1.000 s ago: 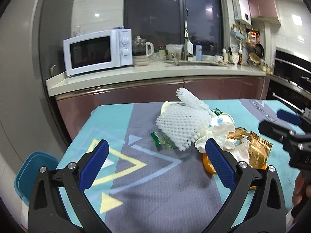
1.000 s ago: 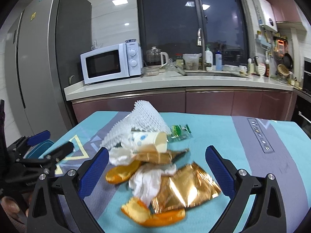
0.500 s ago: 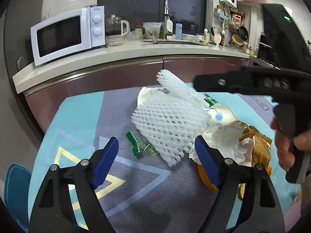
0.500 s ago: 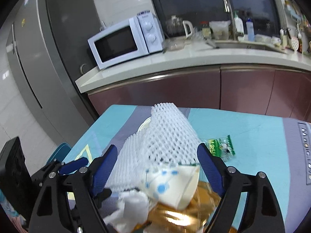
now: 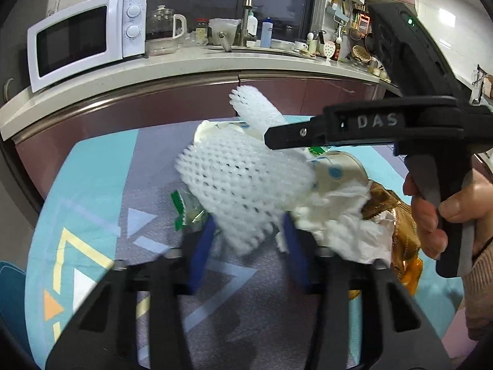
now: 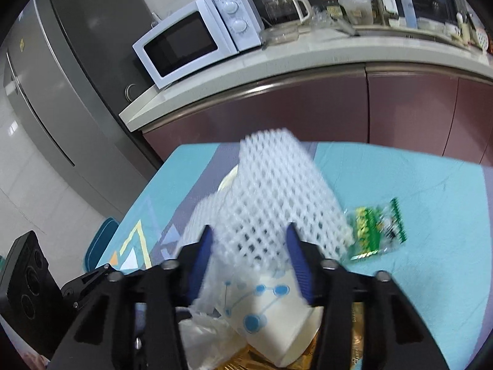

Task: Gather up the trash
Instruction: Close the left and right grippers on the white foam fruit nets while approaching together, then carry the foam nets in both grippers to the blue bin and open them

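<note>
Both grippers closing on foam netting

My left gripper (image 5: 248,240) and right gripper (image 6: 248,262) have just been narrowing around foam nets (image 5: 243,182); nothing collected yet, pile remains on counter (image 5: 92,169).

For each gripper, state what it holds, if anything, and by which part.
Both have just been closing. The left gripper pinches one white foam net at its near end; the right gripper pinches another foam net at its lower end.

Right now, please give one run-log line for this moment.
left gripper: closing on foam net | right gripper: closing on second foam net | paper cup: on table
</note>
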`<state>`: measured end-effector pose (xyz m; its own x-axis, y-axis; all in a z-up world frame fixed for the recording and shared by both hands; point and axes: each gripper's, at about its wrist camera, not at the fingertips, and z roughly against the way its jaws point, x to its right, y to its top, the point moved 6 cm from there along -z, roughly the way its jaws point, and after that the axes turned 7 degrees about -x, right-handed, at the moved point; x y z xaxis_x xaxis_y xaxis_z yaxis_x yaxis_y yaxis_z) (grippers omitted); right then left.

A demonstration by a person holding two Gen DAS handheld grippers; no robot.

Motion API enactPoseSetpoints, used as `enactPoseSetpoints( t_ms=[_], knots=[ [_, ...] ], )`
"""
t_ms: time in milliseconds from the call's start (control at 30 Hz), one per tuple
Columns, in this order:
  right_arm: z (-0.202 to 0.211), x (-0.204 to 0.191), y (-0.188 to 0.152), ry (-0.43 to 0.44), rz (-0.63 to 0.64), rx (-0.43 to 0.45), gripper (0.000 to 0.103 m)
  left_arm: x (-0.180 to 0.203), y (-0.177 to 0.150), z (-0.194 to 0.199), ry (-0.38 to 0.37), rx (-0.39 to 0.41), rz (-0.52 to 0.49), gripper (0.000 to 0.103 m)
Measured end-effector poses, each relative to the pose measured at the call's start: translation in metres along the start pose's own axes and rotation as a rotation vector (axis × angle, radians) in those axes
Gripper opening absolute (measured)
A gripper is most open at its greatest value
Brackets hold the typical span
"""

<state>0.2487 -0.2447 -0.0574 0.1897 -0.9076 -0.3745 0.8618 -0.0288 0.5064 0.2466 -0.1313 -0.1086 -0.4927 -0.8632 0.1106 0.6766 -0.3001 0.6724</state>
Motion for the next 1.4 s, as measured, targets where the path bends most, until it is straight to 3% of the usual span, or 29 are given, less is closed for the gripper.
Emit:
enactPoseSetpoints(
  t_ms=[33, 167, 500, 700, 1067, 1400],
  knots=[
    [0.0, 0.001, -0.001, 0.006, -0.002, 0.002, 0.026, 0.0, 0.001, -0.002, -0.008, -0.002, 0.003, 0.023],
    [0.006, -0.001, -0.001, 0.011, 0.009, 0.03, 0.01, -0.001, 0.0, 0.004, -0.007, 0.015, 0.013, 0.016],
    [0.03, -0.004, 0.004, 0.027, 0.022, 0.11, 0.008, -0.01, -0.002, 0.05, 0.024, 0.106, 0.047, 0.014],
    [0.055, -0.027, 0.002, 0.058, 0.084, 0.168, 0.008, -0.02, -0.01, 0.087, 0.06, 0.156, 0.065, 0.014],
    [0.061, -0.123, -0.02, 0.202, 0.26, 0.164, 0.008, -0.083, -0.055, 0.159, 0.159, 0.206, 0.181, 0.014],
    [0.0, -0.23, -0.043, 0.33, 0.395, 0.033, 0.008, -0.17, -0.13, 0.219, 0.335, 0.193, 0.301, 0.014]
  ],
)
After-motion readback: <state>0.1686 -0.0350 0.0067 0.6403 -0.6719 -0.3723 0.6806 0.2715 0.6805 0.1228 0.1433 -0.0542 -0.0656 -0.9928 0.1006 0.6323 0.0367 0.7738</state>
